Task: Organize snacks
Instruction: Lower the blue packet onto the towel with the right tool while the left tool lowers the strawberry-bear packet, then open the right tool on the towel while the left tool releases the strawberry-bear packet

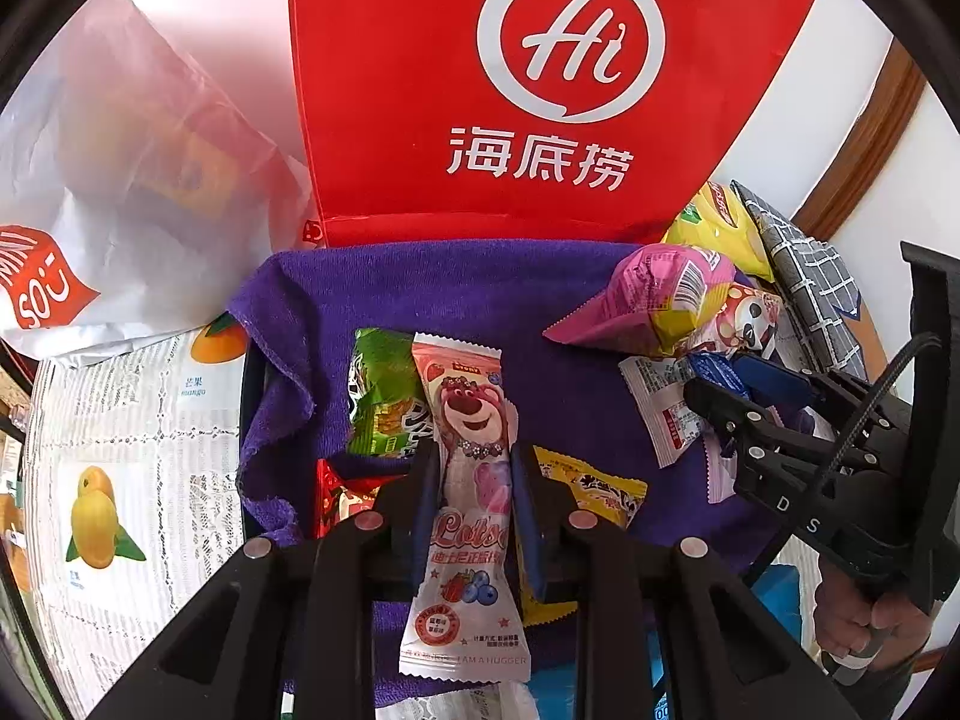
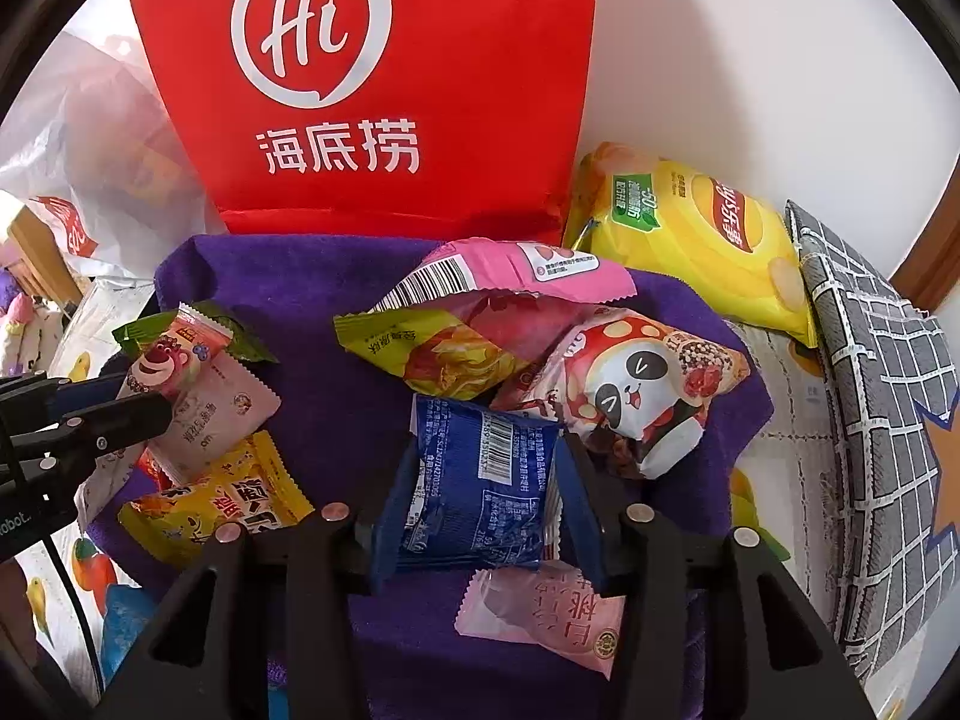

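My left gripper [image 1: 474,462] is shut on a long pink bear-print snack packet [image 1: 468,540], which lies lengthwise between its fingers over a purple towel [image 1: 480,288]. Around it lie a green packet [image 1: 384,396], a red one [image 1: 336,498] and a yellow one [image 1: 594,486]. My right gripper [image 2: 486,450] is shut on a blue packet [image 2: 480,480], its blue pads against both sides of the wrapper. Just beyond it sit a panda-print packet [image 2: 630,384] and a pink and yellow bag [image 2: 480,300]. A pale pink packet [image 2: 540,612] lies under the right gripper.
A red tote bag [image 1: 540,90] stands upright behind the towel. A white plastic bag [image 1: 120,180] sits at the back left. A yellow crisps bag [image 2: 690,240] and a grey checked cloth [image 2: 888,408] lie on the right. The fruit-print tablecloth [image 1: 120,450] shows at the left.
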`<state>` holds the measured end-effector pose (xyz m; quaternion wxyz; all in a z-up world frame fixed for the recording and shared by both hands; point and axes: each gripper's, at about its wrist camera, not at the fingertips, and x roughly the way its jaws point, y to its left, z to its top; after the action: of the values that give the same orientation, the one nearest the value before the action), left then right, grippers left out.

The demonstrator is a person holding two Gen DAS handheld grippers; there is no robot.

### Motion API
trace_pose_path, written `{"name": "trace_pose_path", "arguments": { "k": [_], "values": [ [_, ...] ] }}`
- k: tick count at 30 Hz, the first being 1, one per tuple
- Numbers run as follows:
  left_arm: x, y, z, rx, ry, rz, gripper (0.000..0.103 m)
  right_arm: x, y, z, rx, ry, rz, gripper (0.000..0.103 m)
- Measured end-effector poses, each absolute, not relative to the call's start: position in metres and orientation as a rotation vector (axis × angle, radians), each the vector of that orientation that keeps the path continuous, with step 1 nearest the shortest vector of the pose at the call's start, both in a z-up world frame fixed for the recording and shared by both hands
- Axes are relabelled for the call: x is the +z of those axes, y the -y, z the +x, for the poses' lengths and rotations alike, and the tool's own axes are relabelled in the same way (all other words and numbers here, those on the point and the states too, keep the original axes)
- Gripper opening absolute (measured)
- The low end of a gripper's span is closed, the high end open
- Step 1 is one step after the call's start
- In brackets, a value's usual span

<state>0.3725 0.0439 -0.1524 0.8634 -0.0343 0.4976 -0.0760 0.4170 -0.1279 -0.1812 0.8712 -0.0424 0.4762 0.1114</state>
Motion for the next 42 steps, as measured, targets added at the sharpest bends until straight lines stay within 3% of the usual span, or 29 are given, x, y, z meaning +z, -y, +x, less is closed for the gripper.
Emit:
{"name": "trace_pose_path", "arguments": {
  "k": [2,8,16,26,37,42],
  "values": [
    [-0.152,-0.043,0.372,-0.164,-1.043,-0.075,0.024,-0.181,0.128,0.417,0.228,-0.993,-0.091,0.05],
    [-0.147,-0.043,0.37,-0.145,-1.028,-0.057,0.046,-0.177,0.13,0.414,0.224,-0.988,-0.084,0.057],
    [-0.139,-0.047,0.367,-0.149,-1.007,-0.076,0.06,-0.162,0.136,0.408,0.234,-0.951,-0.062,0.078],
    [-0.122,-0.048,0.358,-0.136,-0.975,-0.078,0.065,-0.131,0.138,0.388,0.225,-0.902,-0.035,0.078],
    [-0.075,-0.04,0.32,-0.137,-0.866,-0.046,0.082,-0.08,0.15,0.34,0.181,-0.846,0.007,0.079],
    [-0.06,-0.037,0.289,-0.143,-0.842,-0.042,0.085,-0.053,0.163,0.309,0.156,-0.803,0.034,0.08]
  ]
}}
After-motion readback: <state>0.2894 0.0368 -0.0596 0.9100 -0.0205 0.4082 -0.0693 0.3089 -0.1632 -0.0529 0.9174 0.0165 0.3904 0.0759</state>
